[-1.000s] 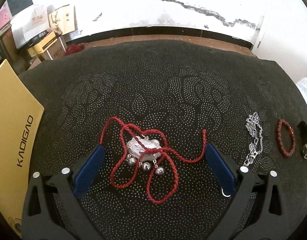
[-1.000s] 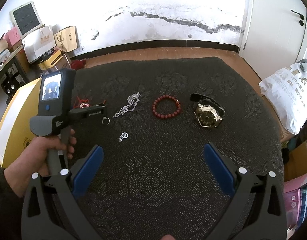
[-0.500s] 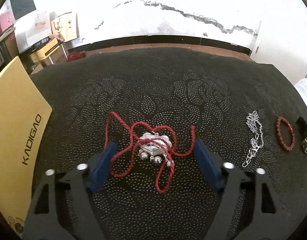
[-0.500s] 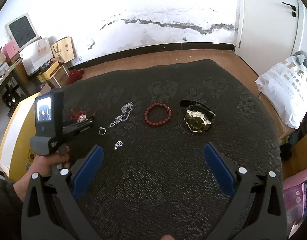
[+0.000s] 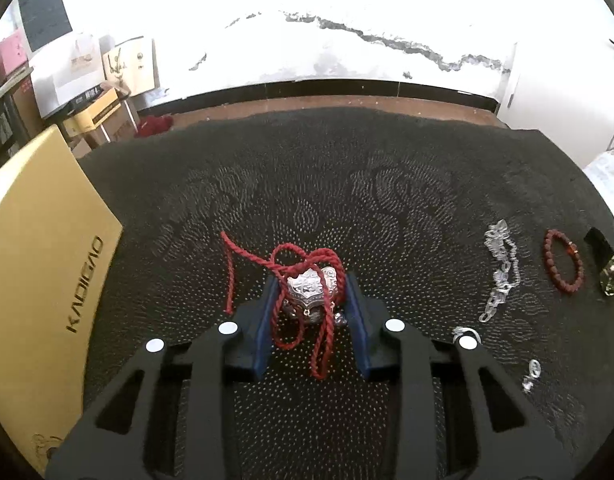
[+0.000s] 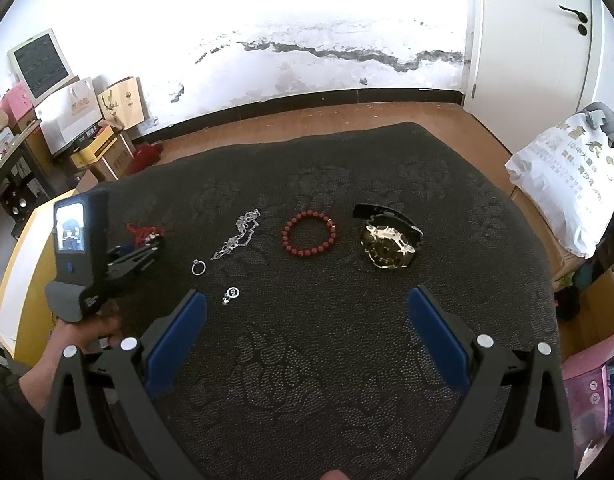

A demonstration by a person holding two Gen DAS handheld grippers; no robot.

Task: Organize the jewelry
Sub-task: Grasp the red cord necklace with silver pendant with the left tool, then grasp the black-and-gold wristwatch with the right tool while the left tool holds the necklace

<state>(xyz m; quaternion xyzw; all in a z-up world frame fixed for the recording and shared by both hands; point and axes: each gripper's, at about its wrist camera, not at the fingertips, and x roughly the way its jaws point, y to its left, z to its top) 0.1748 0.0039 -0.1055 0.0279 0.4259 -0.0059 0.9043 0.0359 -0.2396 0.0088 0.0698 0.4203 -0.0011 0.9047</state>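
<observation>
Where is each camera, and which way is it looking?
Left wrist: on the left hand-held gripper, looking along its fingers at the silver lock pendant it pinches; only those fingers show.
Right wrist: on the right hand-held gripper, open above the dark cloth; it shows the left hand.
Both show the red bead bracelet, silver chain and watch.

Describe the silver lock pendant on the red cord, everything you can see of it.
The silver lock pendant is a puffed, engraved piece of shiny metal with small bells hanging under it. It is strung on a twisted red cord that loops over it and trails onto the black dotted cloth. The left gripper is shut on it, a blue pad against each side. It looks slightly tilted. The right-wrist view shows little of it.
</observation>
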